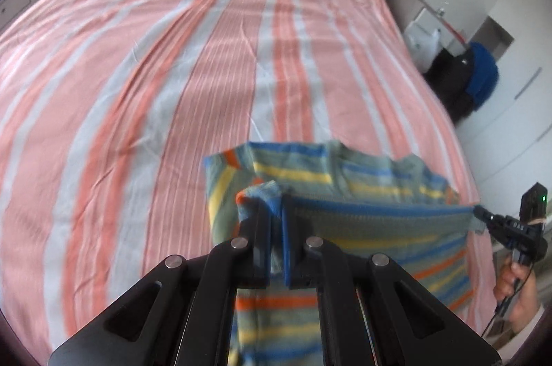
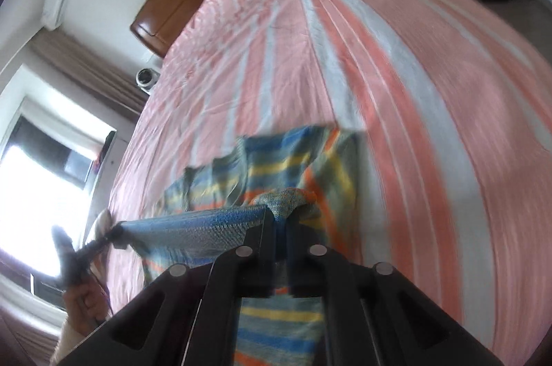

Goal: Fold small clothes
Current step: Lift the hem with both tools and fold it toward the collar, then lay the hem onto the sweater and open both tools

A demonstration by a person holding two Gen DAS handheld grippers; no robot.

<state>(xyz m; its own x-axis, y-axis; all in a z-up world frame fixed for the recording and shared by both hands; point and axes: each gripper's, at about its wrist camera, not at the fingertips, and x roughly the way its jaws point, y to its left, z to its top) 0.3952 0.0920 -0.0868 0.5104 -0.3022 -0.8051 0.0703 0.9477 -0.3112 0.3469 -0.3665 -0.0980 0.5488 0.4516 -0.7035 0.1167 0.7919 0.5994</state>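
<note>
The small knitted garment (image 1: 362, 193) is grey-green with thin blue, yellow and orange stripes and a solid blue hem band; part of it lies flat on the bed, and the hem edge is lifted and stretched taut in the air between my two claws. I count one garment, two claws, and one bed.

My left claw (image 1: 276, 221) has its black fingers pressed together on one corner of the hem, with a bunched fold of cloth poking up between them. My right claw (image 2: 281, 224) is likewise pinching the opposite corner of the same hem. From the left wrist view the right claw appears at the far right edge of the band; from the right wrist view the left claw appears, blurred, at the far left, where its tips seem to meet the cloth.

The garment sits near the foot edge of the bed with the pink, white and coral striped sheet (image 1: 172, 72), directly below and ahead of both claws.
</note>
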